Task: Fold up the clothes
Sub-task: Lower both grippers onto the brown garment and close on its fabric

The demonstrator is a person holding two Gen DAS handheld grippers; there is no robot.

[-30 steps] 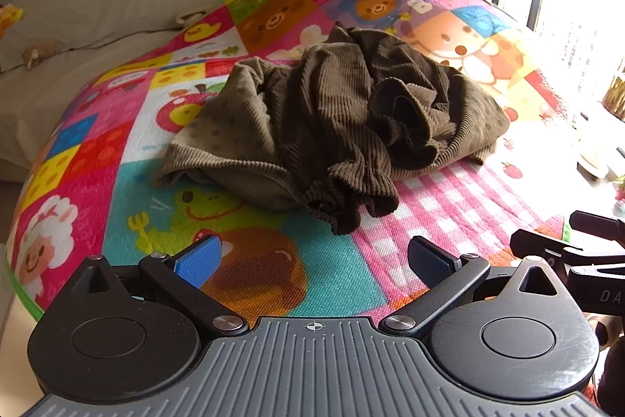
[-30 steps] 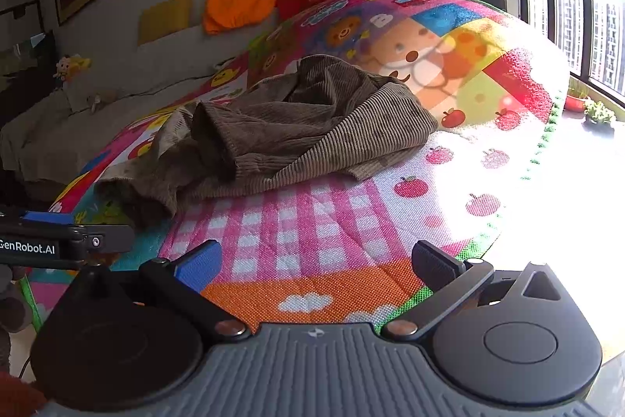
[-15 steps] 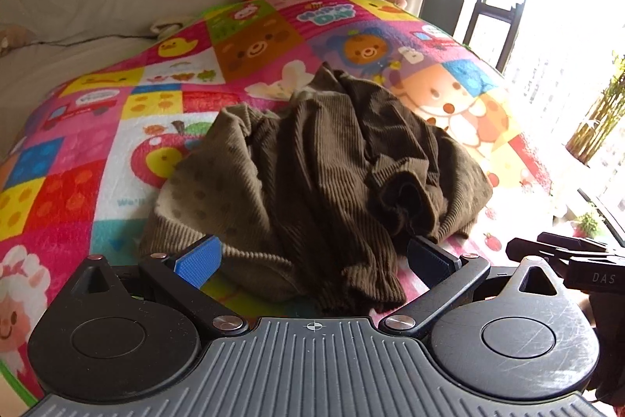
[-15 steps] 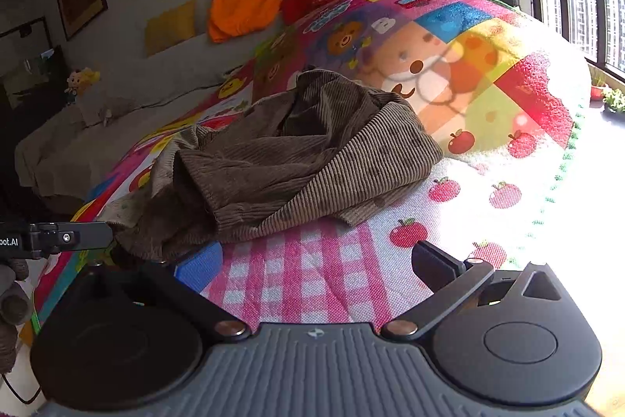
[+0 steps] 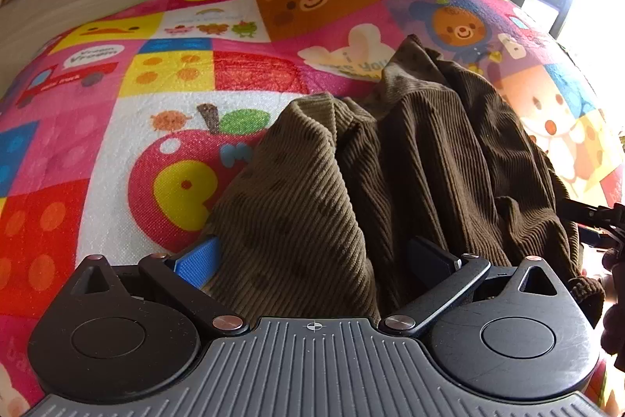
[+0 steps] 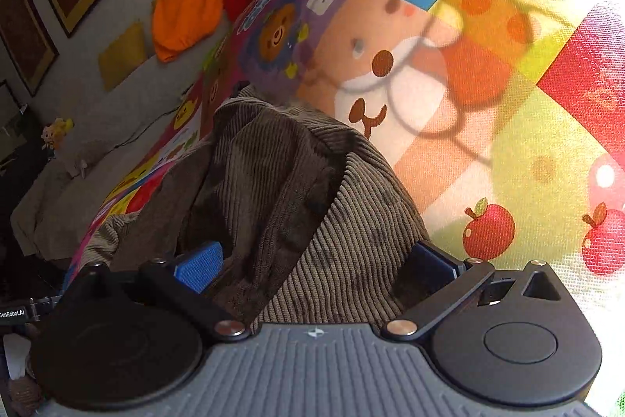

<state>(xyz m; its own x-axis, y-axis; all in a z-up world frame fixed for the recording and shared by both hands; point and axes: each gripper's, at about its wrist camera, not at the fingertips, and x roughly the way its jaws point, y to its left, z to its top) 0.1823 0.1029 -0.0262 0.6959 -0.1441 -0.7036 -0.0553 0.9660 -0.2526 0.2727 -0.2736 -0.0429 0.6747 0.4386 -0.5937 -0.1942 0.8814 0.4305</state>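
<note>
Both claws moved in onto the garment since the earlier frame.
Left claw [image 5: 312,256] and right claw [image 6: 316,264] spread, fabric between fingers; brown corduroy garment [image 5: 410,174] crumpled on mat [image 5: 175,73].

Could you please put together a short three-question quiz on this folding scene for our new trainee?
1. True or false: the brown corduroy garment already lies neatly folded on the play mat.
2. What sits between the fingers of the left tool? A) bare mat B) corduroy fabric C) a cushion
3. Fill in: the right tool has its fingers spread ____ around the fabric.

Key: 1 false, it is crumpled; 2 B; 3 open.
</note>
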